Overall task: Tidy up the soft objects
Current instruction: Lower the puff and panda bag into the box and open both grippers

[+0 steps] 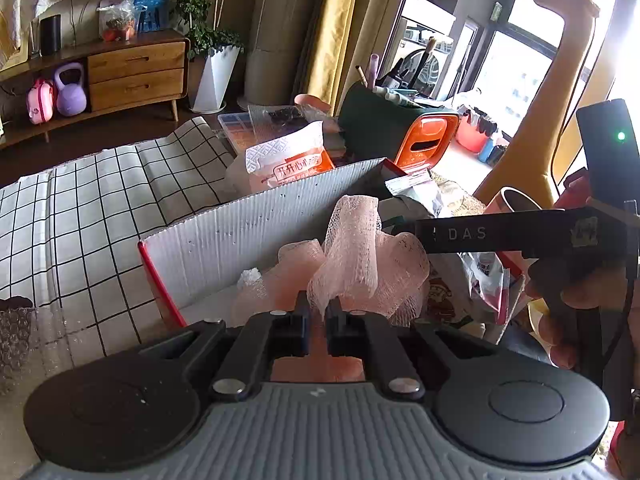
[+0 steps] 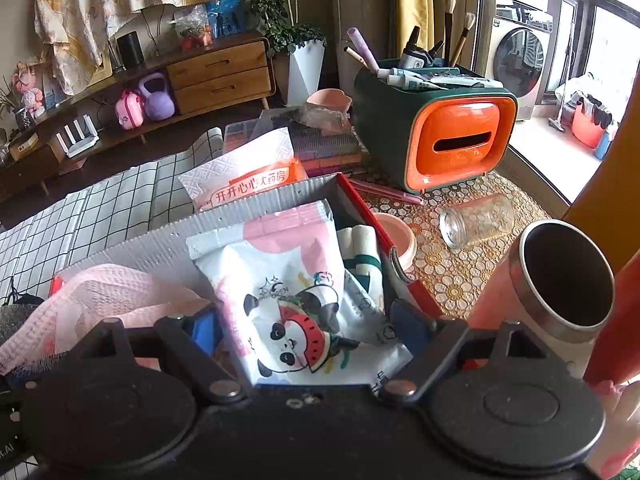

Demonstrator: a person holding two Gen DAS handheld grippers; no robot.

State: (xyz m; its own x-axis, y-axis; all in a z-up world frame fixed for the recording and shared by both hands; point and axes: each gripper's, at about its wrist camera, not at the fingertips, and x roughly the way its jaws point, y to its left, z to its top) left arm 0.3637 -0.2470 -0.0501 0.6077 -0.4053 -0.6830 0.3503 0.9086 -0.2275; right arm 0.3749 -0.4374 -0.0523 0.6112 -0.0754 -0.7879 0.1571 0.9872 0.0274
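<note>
The left gripper is clamped on a pink mesh sponge, its fingers pressed together on a pinch of the netting, and the sponge hangs over the open cardboard box, at twelve o'clock from the gripper in the left wrist view. The right gripper has its fingers spread wide with nothing pressed between them; it hangs over a panda-print packet that already lies in the box. At two o'clock from that packet a rolled white and green cloth sits against the box's red wall. So the box seems partly filled, and the sponge is likely the item going in now; it is not yet released. Outside the box, at eleven o'clock, an orange and white soft pack lies on the checked cloth and may still need sorting. The glass jar and steel cup at three o'clock are hard things, probably left alone.
</note>
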